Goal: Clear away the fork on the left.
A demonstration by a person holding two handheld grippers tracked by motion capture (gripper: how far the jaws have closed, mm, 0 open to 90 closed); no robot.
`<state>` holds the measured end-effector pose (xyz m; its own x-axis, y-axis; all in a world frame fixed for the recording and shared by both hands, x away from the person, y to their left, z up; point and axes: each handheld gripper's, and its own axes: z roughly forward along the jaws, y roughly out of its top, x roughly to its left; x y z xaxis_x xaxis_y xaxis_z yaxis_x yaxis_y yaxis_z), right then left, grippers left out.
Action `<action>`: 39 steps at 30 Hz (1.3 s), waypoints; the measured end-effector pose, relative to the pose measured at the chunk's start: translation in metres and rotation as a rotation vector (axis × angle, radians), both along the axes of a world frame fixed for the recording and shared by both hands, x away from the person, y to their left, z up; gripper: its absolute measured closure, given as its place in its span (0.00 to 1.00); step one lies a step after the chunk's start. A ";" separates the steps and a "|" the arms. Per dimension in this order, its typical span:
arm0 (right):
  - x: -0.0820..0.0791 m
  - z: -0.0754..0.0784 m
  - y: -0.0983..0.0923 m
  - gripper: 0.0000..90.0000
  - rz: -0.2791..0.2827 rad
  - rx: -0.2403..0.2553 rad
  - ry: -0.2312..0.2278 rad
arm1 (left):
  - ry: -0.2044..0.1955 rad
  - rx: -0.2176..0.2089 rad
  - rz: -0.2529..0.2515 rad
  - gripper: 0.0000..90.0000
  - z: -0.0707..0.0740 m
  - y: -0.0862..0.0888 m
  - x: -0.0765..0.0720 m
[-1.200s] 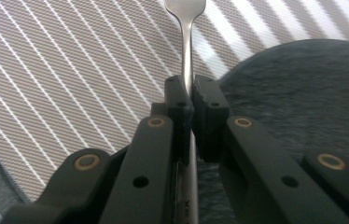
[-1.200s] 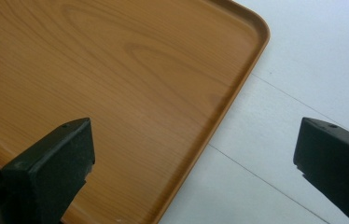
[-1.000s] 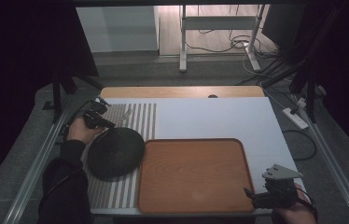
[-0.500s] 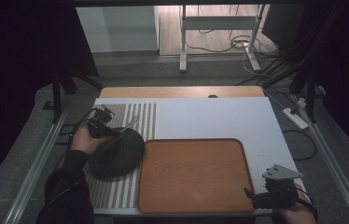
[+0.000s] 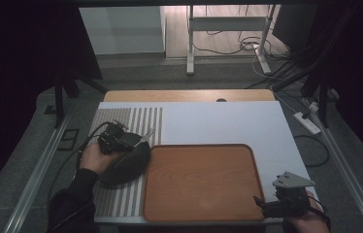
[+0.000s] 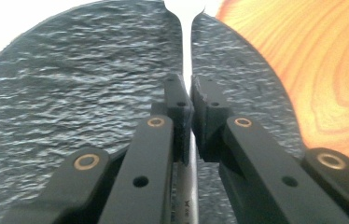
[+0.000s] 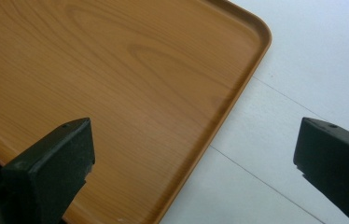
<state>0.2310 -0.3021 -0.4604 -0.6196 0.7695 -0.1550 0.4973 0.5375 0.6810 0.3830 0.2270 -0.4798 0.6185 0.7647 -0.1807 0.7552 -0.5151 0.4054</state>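
A dark, rough-textured round plate lies on the striped mat just left of the wooden tray. My left gripper hovers over the plate's far edge and is shut on a thin silver utensil. The utensil is seen edge-on and sticks out ahead of the jaws toward the tray. My right gripper rests at the tray's near right corner, open with nothing between its jaws.
A white board covers the table, with a grey striped mat on its left part. The tray's raised rim runs close to the plate's right side. Table frame rails flank both sides.
The left hand has carried the utensil toward the near side and to the right, from the mat beyond the plate to above the plate. The right gripper has stayed put.
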 end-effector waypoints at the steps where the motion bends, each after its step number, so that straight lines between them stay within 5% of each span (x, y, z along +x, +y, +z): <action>1: 0.000 0.000 0.000 0.00 0.000 0.000 0.000 | -0.002 0.003 -0.002 0.94 0.000 -0.002 -0.002; 24: -0.001 0.000 0.002 0.00 0.024 -0.019 -0.005 | 0.026 -0.027 -0.017 0.94 -0.001 -0.064 -0.053; 39: -0.002 -0.001 0.003 0.00 0.027 -0.024 -0.006 | 0.048 -0.031 -0.026 0.94 -0.007 -0.109 -0.068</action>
<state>0.2294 -0.2991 -0.4612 -0.6388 0.7487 -0.1771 0.4787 0.5669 0.6704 0.3151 0.1183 -0.4867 0.6278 0.7424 -0.2338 0.7609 -0.5222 0.3851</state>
